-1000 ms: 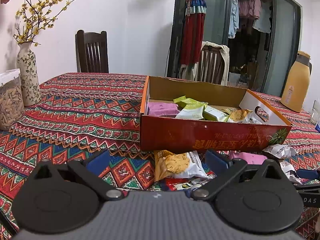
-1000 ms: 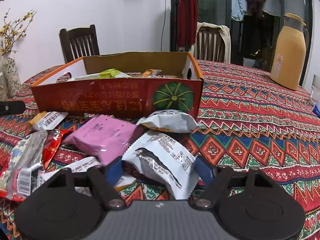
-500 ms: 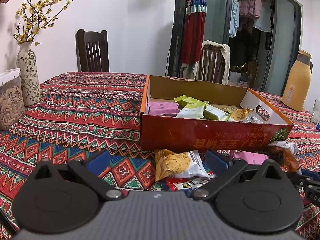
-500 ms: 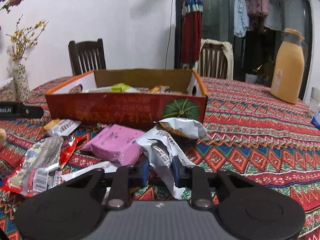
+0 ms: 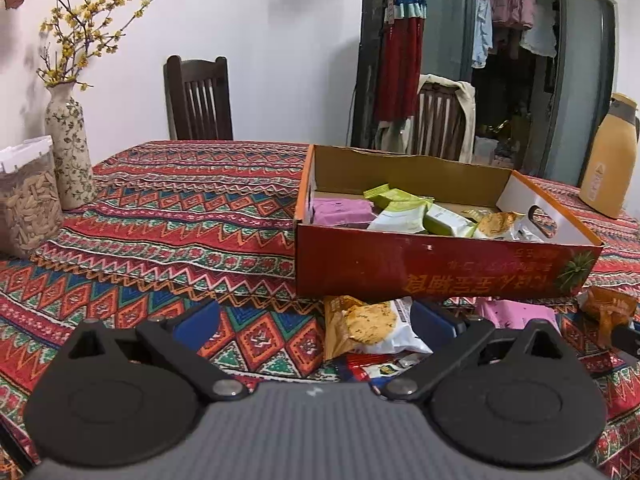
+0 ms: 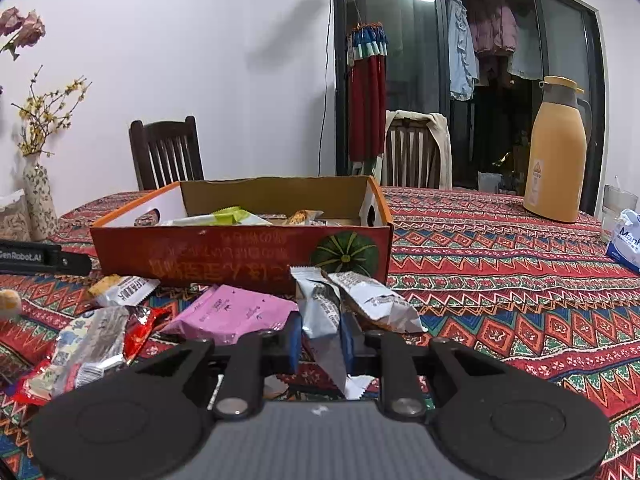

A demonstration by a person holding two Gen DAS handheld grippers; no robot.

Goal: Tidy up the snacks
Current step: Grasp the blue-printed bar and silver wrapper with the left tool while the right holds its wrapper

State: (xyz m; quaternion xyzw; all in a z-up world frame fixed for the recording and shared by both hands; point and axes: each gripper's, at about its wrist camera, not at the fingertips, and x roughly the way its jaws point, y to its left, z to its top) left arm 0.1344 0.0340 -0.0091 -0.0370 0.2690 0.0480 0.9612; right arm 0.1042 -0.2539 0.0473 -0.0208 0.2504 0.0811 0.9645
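Left wrist view: left gripper point(image 5: 314, 322) fingers spread, empty, above a cookie pack point(image 5: 370, 326) before the box point(image 5: 440, 268). Right wrist view: right gripper point(image 6: 320, 342) fingers pinch a silver packet point(image 6: 320, 308). Advice: lift clear of the box wall, then release inside.

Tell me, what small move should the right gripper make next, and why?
Probably lift and carry forward over the box. The right gripper is shut on a silver packet, the box is open, and other snacks already lie inside.
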